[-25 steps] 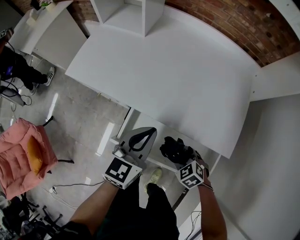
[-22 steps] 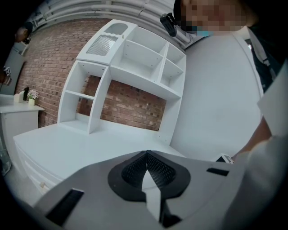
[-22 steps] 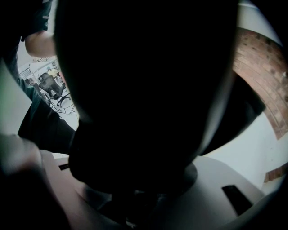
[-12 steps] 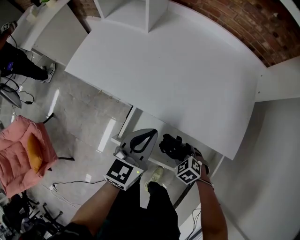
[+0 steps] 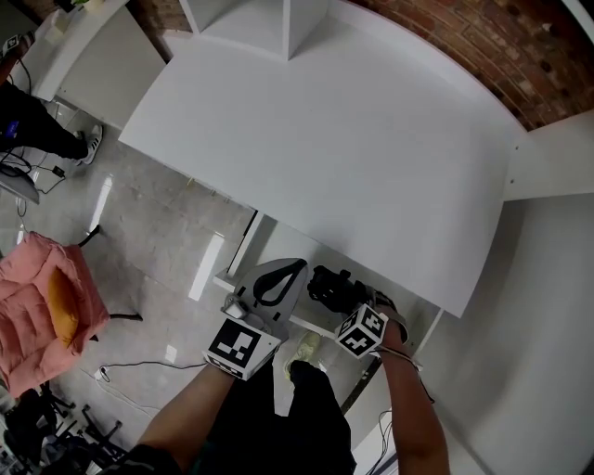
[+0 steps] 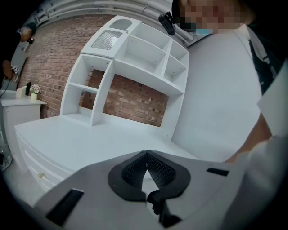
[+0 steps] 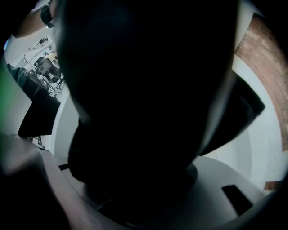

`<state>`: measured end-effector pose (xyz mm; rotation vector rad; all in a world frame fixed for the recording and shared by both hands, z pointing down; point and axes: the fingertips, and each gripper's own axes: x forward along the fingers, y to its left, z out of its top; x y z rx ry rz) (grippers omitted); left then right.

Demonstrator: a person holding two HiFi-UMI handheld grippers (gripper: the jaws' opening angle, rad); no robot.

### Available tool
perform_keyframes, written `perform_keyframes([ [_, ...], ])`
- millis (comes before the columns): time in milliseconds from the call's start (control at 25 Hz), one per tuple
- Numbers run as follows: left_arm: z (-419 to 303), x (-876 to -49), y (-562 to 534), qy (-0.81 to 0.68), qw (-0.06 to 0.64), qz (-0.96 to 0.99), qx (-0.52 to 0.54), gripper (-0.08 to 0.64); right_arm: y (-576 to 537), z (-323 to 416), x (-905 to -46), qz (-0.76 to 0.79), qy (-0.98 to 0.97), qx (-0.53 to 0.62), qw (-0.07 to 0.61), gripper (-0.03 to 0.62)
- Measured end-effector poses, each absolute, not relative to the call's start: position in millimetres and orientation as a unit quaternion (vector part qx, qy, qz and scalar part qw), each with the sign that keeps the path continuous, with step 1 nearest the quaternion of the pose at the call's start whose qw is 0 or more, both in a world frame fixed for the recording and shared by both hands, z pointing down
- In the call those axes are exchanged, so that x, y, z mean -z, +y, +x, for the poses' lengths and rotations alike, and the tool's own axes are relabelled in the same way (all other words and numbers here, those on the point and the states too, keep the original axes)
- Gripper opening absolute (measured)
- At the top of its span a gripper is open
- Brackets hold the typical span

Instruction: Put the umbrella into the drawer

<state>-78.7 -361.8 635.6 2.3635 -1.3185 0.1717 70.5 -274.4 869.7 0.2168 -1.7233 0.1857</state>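
A folded black umbrella point(image 5: 332, 289) hangs just past the white desk's front edge point(image 5: 371, 269), over the open drawer point(image 5: 311, 323) beneath it. My right gripper point(image 5: 342, 295) is shut on the umbrella and points down; its marker cube point(image 5: 360, 331) faces up. In the right gripper view the umbrella point(image 7: 144, 90) fills nearly the whole picture and hides the pads. My left gripper point(image 5: 299, 264) hovers beside it on the left, over the drawer's left end. Its tips meet with nothing between them, as the left gripper point(image 6: 146, 153) also shows in its own view.
A white shelf unit point(image 5: 251, 23) stands at the desk's back against a brick wall point(image 5: 520, 56). A pink chair point(image 5: 46, 311) and cables point(image 5: 130, 364) are on the floor at left. The person's leg and shoe point(image 5: 306, 348) are below the drawer.
My right gripper has sunk with the umbrella toward the drawer and tipped further downward. The left gripper has dropped a little and stays shut.
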Motion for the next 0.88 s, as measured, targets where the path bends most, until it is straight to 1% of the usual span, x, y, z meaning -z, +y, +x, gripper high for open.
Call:
perform_keyframes([
  [480, -85.4, -645.9, -360.8, -0.48, 0.224, 0.845, -0.069, 0.006, -270.9, 74.3, -902.8, 0.059, -0.715, -0.073, 0.693, 0.18],
  [760, -93.3, -646.1, -360.4, -0.49, 0.228, 0.839, -0.058, 0.006, -272.0, 71.3, -906.5, 0.051, -0.7, -0.102, 0.704, 0.184],
  [880, -91.0, -645.2, -359.3, -0.487, 0.228, 0.84, -0.066, 0.006, -274.2, 71.1, -909.2, 0.052, -0.695, -0.102, 0.71, 0.196],
])
